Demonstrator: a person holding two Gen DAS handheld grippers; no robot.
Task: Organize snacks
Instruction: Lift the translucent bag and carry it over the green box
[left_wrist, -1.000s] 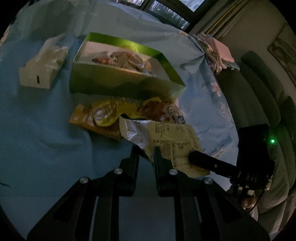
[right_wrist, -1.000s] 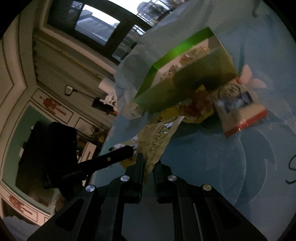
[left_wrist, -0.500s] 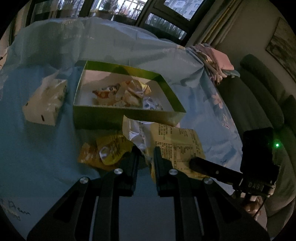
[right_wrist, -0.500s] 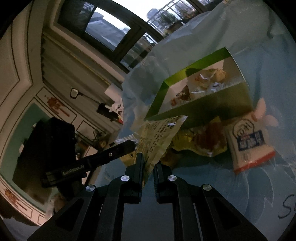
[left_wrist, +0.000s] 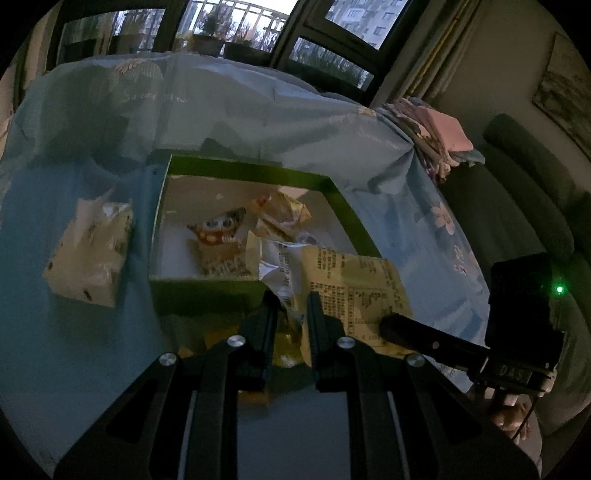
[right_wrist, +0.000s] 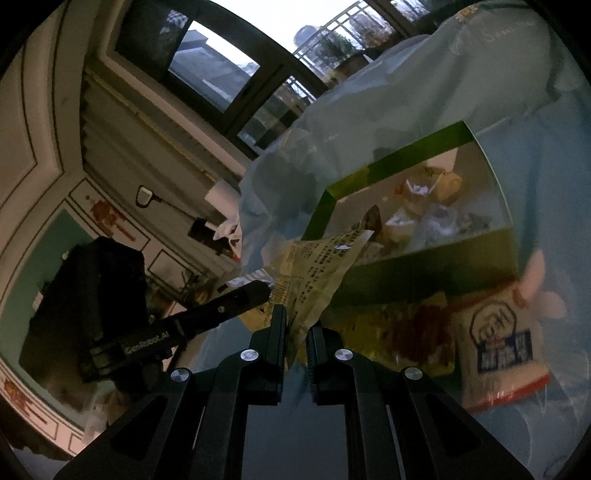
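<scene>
Item: snack packet (left_wrist: 343, 280), yellow, printed back facing up, held in the air at the near right corner of the green box (left_wrist: 207, 295).
Left gripper (left_wrist: 291, 306): I have it clamped on the packet's silvery end.
Right gripper (right_wrist: 295, 328): pinching the opposite edge of the same packet.
Box contents: several wrapped snacks.
Outside, on the blue cloth (left_wrist: 74, 332): white packet (right_wrist: 498, 343) and a yellow one, near the box's front wall.
Handling note: I would carry the packet over the rim level, both hands together, and lower before letting go.
</scene>
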